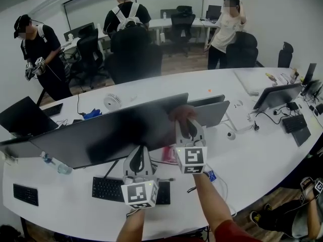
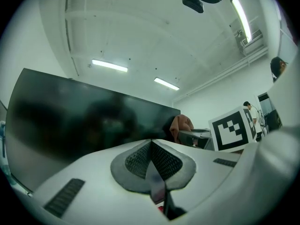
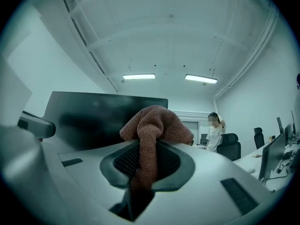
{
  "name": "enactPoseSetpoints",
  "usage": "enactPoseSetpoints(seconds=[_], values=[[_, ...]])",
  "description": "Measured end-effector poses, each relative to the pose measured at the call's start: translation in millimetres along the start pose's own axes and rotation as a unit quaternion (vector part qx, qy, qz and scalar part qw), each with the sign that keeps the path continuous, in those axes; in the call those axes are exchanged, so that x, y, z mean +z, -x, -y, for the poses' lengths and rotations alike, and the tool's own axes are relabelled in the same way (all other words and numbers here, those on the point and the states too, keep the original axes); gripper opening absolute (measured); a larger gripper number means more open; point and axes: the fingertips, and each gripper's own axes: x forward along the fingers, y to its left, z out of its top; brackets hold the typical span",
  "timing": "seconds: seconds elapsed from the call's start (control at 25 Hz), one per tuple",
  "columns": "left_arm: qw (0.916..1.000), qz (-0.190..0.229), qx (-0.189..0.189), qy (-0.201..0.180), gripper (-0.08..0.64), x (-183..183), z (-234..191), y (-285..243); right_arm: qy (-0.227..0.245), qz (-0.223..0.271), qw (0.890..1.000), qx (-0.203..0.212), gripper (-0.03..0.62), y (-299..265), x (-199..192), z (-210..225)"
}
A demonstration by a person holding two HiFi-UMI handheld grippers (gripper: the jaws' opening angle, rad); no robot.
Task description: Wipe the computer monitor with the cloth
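Observation:
A wide black monitor (image 1: 101, 132) stands on the white desk, its dark screen filling the left gripper view (image 2: 84, 125) and showing behind the cloth in the right gripper view (image 3: 93, 111). My right gripper (image 1: 187, 121) is shut on a reddish-brown cloth (image 3: 152, 125), which bunches above the jaws and sits at the monitor's upper right corner (image 1: 182, 112). The same cloth (image 2: 182, 125) shows at the screen's right edge from the left side. My left gripper (image 1: 140, 158) is shut with nothing in it, low in front of the screen.
A black keyboard (image 1: 113, 188) lies in front of the monitor. A second monitor (image 1: 211, 112) stands right behind it, a laptop (image 1: 25, 116) at far left, a small white fan (image 1: 112, 102) behind. Three people and office chairs (image 1: 133, 54) occupy the back of the room.

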Motion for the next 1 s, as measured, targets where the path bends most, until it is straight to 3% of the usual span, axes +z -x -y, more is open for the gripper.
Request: enactPoseSetpoints(seconds=[0.48, 1.0], values=[[0.9996, 0.023, -0.007, -0.011, 0.023, 31.4, 9.4, 6.7, 0.014, 0.037, 0.999, 0.000, 0.077, -5.5, 60.6, 8.7], [0.9992, 0.028, 0.014, -0.024, 0.023, 46.4, 16.3, 2.8, 0.002, 0.034, 0.999, 0.011, 0.077, -7.5, 62.6, 9.8]])
